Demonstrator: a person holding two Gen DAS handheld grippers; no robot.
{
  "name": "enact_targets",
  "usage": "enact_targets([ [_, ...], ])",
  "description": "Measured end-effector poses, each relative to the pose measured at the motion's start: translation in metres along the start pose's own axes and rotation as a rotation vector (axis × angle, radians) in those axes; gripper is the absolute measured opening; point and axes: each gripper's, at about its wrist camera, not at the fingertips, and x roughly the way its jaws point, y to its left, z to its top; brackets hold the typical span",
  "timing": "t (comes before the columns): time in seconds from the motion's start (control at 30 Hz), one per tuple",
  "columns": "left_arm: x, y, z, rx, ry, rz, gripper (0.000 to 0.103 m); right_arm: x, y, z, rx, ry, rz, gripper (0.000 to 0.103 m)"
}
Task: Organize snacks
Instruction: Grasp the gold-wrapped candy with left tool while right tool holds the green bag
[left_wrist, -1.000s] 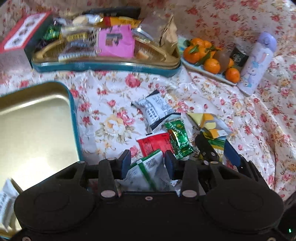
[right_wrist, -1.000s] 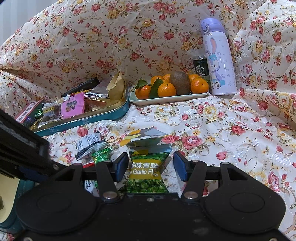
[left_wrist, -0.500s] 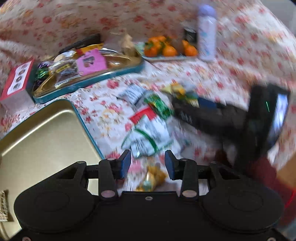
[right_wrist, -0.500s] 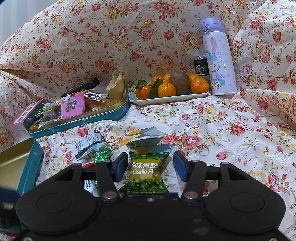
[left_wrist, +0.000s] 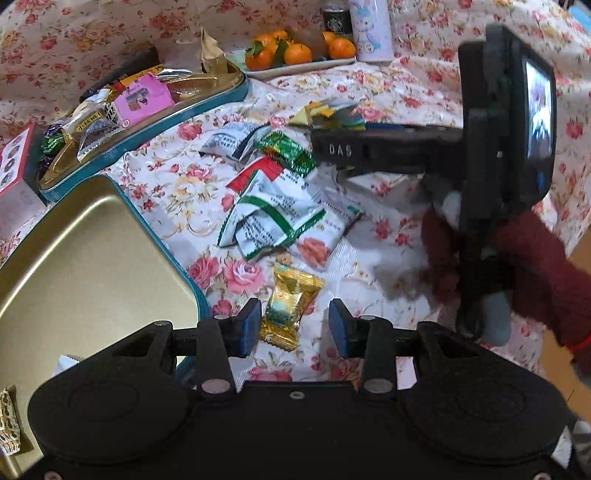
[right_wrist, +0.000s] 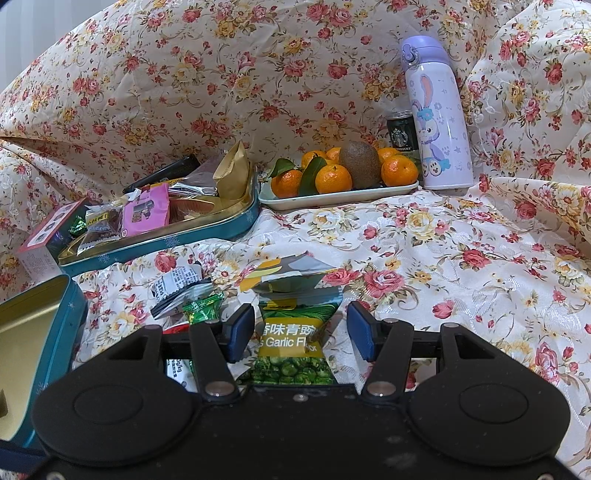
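We count two teal tins (right_wrist: 236, 227) (right_wrist: 55, 332), and behind the nearer-filled one, one fruit tray (right_wrist: 338, 195) bearing one kiwi (right_wrist: 360, 164), beside it one purple bottle (right_wrist: 437, 114) and one can (right_wrist: 402, 129).

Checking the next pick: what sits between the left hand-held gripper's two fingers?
A gold-wrapped candy lies on the floral cloth between the open fingers, untouched, in the left wrist view.

Loose snack packets (left_wrist: 275, 218) lie scattered on the floral cloth beside an open gold-lined tin (left_wrist: 85, 258).
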Motion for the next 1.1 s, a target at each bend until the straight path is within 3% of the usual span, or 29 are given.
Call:
enact_targets([
  [0.07, 0.001, 0.0, -0.001, -0.009, -0.001, 0.005, 0.046, 0.0, 0.0, 0.0, 0.0, 0.0, 0.0, 0.059],
  [0.13, 0.003, 0.003, -0.001, -0.033, 0.001, -0.005, 0.032, 0.0, 0.0, 0.0, 0.0, 0.001, 0.001, 0.059],
  [0.2, 0.005, 0.004, -0.001, -0.071, -0.007, -0.015, 0.031, 0.0, 0.0, 0.0, 0.0, 0.001, 0.001, 0.059],
  [0.27, 0.005, 0.001, -0.001, -0.097, -0.022, -0.015, 0.03, 0.0, -0.001, 0.0, -0.001, 0.001, 0.0, 0.059],
  [0.33, 0.007, -0.002, -0.001, -0.117, -0.033, -0.007, 0.03, -0.001, -0.001, 0.0, 0.002, -0.003, -0.009, 0.049],
  [0.43, 0.009, -0.008, -0.001, -0.134, -0.047, 0.021, 0.032, -0.002, -0.003, -0.001, 0.025, -0.011, -0.024, 0.041],
  [0.73, 0.011, 0.007, 0.0, -0.238, -0.055, -0.022, 0.036, -0.013, -0.003, -0.002, 0.007, 0.008, -0.054, 0.039],
  [0.93, 0.013, 0.009, 0.003, -0.253, -0.056, -0.03, 0.037, -0.035, -0.004, -0.013, -0.052, 0.027, -0.096, 0.039],
  [1.1, 0.013, 0.011, 0.004, -0.261, -0.05, -0.04, 0.037, -0.049, -0.014, -0.017, 0.002, 0.041, -0.095, 0.039],
])
